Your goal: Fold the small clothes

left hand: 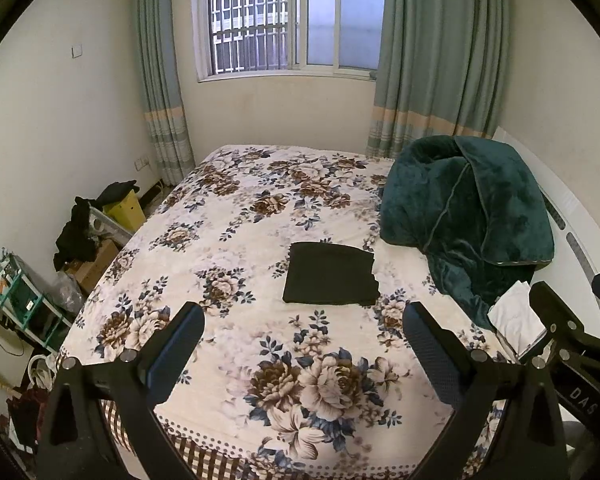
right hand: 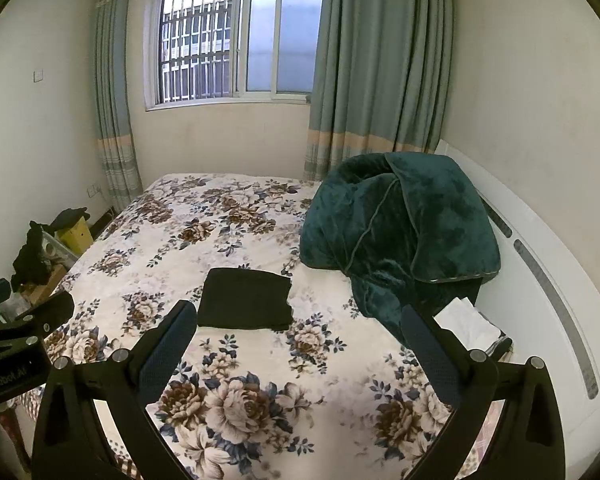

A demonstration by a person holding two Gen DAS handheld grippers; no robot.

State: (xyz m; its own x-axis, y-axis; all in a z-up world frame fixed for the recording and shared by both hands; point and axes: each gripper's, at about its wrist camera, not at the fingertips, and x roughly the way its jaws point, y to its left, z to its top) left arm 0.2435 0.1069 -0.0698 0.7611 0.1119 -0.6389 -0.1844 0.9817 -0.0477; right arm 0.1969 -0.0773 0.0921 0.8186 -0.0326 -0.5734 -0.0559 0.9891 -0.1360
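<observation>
The black garment [left hand: 331,274] lies on the floral bedspread [left hand: 240,240] as a neat flat rectangle — to my eye already folded, with nothing obvious left on it. The left gripper [left hand: 304,334] and right gripper [right hand: 298,330] hover near the bed's foot, fingers spread wide, empty. A green blanket [left hand: 468,212] is heaped beside it — white cloth [left hand: 518,320] may come next.

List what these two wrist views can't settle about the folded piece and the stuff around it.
- Black folded garment: type and layer count unreadable in both views; it is dark, with only the top face showing.
- White cloth: partly hidden by the green blanket and, in the left view, the right tool.
- Shelf clutter: left view, too small, cut by the edge.
</observation>
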